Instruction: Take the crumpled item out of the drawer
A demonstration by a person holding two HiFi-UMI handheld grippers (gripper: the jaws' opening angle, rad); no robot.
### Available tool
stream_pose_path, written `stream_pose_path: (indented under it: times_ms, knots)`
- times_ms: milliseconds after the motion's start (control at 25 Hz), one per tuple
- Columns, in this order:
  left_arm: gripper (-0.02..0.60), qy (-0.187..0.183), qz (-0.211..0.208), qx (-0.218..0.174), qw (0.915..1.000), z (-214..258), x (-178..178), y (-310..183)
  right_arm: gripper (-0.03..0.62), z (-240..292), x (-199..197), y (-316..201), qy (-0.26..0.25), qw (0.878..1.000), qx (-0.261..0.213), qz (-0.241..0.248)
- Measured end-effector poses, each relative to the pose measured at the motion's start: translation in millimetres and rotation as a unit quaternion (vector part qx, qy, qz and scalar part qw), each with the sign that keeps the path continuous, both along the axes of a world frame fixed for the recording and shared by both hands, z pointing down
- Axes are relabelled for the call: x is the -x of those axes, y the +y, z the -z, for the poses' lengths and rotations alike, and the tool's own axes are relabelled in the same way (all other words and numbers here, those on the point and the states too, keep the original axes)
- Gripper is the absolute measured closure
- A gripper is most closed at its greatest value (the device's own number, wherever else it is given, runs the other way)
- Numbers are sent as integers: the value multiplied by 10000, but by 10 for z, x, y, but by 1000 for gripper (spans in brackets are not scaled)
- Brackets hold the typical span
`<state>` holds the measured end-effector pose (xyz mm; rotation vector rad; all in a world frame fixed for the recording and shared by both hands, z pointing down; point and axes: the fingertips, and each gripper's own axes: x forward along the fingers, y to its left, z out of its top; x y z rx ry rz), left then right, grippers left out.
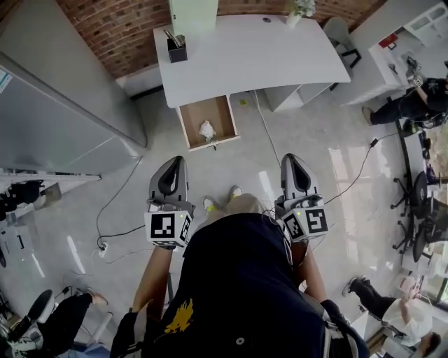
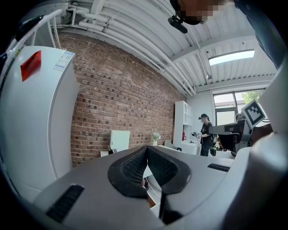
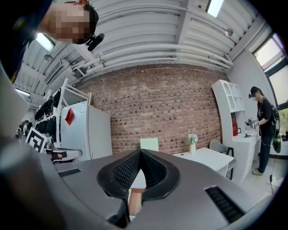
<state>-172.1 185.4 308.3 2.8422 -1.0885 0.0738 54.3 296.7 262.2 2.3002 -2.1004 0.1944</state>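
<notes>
In the head view a white crumpled item (image 1: pixel 207 130) lies in the open wooden drawer (image 1: pixel 185 127) that sticks out from under the white desk (image 1: pixel 245 56). Both grippers hang close to the person's body, well short of the drawer. My left gripper (image 1: pixel 171 161) points towards the drawer from the near left, jaws together and holding nothing. My right gripper (image 1: pixel 295 158) sits level with it on the right, also shut and empty. In the left gripper view the left gripper's pads (image 2: pixel 146 149) meet at the tip. The right gripper view shows the right gripper's pads (image 3: pixel 141 152) closed, with the desk (image 3: pixel 207 159) ahead.
A black pen holder (image 1: pixel 176 49) and a flower vase (image 1: pixel 297 10) stand on the desk. A tall grey cabinet (image 1: pixel 63 105) fills the left side. Cables (image 1: pixel 119 203) trail over the floor. People stand at the right near white shelves (image 1: pixel 392 63).
</notes>
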Motion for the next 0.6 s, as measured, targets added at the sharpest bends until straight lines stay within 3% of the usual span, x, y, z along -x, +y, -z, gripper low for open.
stream_pose_path:
  times_ms: [320, 600]
  knots:
    - [563, -121, -22, 30, 9999, -66, -115, -214, 566, -25, -16, -344, 98, 9998, -21, 145]
    - [563, -264, 104, 104, 9995, -183, -458, -589, 566, -170, -405, -773, 40, 9996, 45, 269]
